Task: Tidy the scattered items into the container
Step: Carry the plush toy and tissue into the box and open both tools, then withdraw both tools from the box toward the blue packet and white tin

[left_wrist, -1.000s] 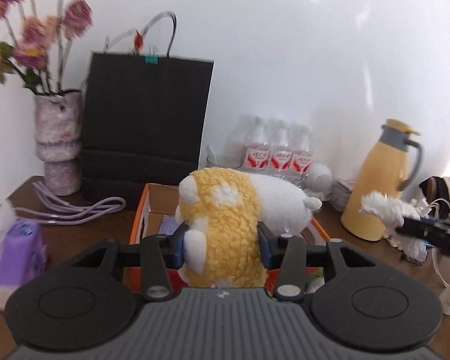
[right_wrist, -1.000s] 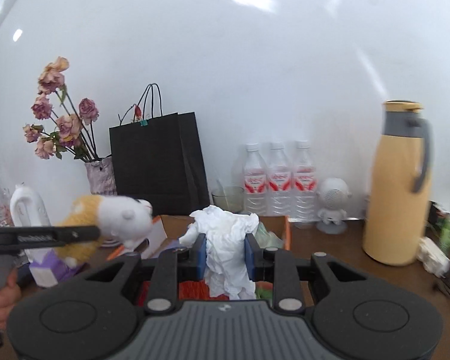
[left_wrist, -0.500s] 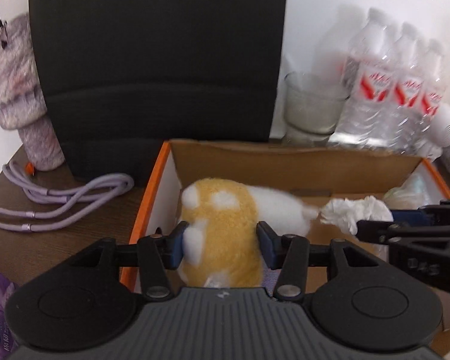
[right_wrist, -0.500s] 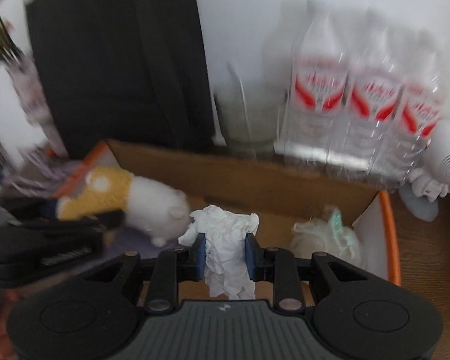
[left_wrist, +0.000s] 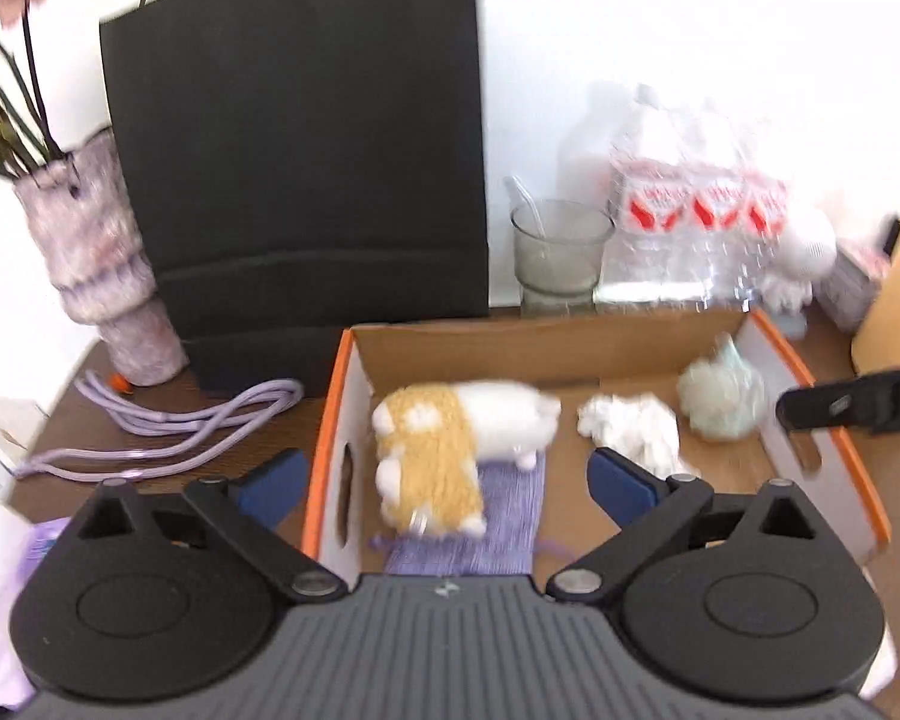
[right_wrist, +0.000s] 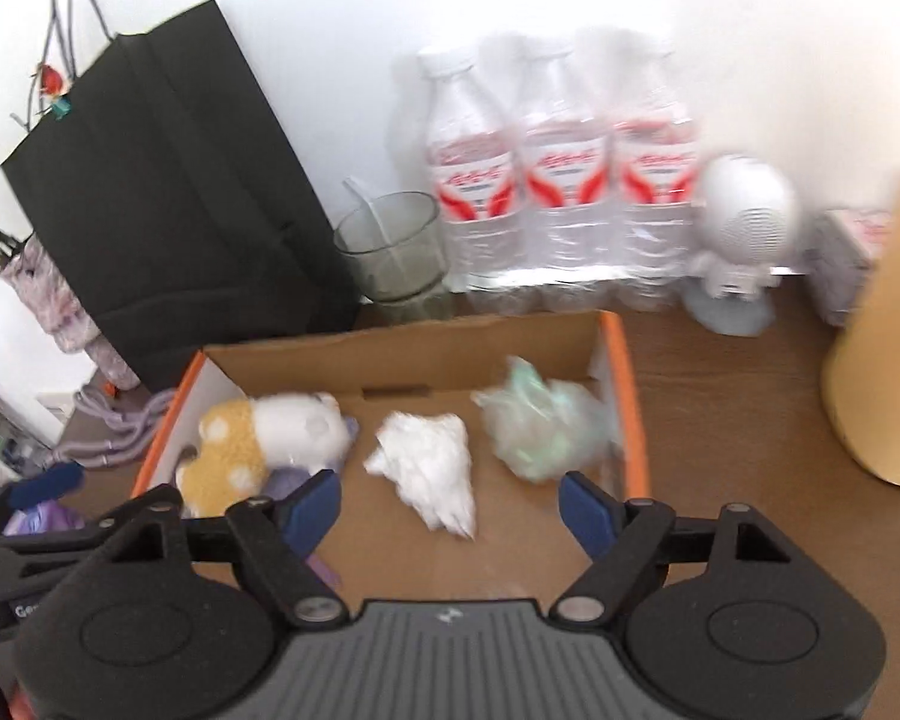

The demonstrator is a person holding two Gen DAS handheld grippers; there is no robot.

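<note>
An orange-rimmed cardboard box sits on the brown table. Inside it lie a yellow and white plush toy on a purple cloth, a crumpled white tissue and a pale green wad. My left gripper is open and empty above the box's left part. My right gripper is open and empty above the tissue. The right gripper's dark body shows at the right in the left wrist view.
A black paper bag stands behind the box, with a vase of flowers and a purple cable to its left. A glass, water bottles, a white figurine and a yellow jug stand behind and right.
Both grippers have opened and pulled back. The plush toy and the tissue have dropped out of them and now lie in the box.
</note>
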